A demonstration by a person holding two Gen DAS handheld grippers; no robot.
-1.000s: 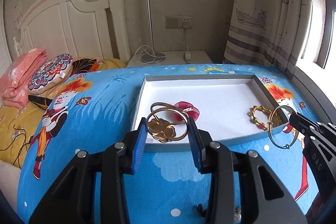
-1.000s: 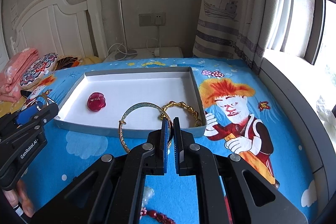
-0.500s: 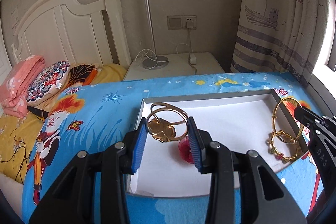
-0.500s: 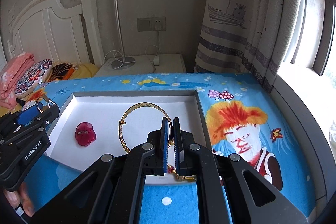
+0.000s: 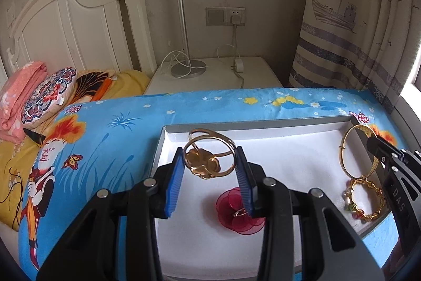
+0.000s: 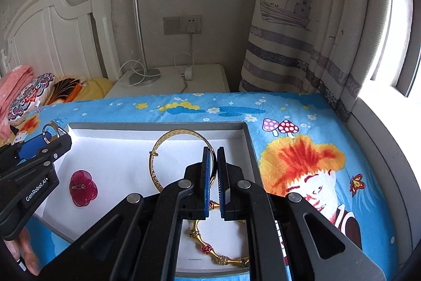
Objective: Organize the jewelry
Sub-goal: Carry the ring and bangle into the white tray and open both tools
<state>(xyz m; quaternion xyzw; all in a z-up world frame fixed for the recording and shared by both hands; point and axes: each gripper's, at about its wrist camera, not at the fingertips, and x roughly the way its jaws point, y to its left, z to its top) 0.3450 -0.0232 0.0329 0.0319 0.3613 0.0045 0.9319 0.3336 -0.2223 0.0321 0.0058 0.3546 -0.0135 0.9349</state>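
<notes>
A grey-rimmed white tray [image 5: 263,123] lies on the blue cartoon bedspread. My left gripper [image 5: 209,162] is shut on a gold flower bangle [image 5: 208,157] and holds it above the tray's left part. My right gripper [image 6: 213,162] is shut on a plain gold bangle [image 6: 173,138], held above the tray's right part; it shows in the left wrist view [image 5: 355,149] too. In the tray lie a red petal brooch [image 5: 239,212] and a gold beaded bracelet [image 5: 365,199].
A white nightstand [image 5: 213,78] with a lamp base and charger stands beyond the bed. A white headboard [image 5: 79,25] and pillows [image 5: 39,96] are at left, a curtain [image 5: 355,30] at right. The window ledge runs along the right edge.
Both grippers have moved forward with their bangles, from the tray's near edge to above its inside. The tray now fills the lower view.
</notes>
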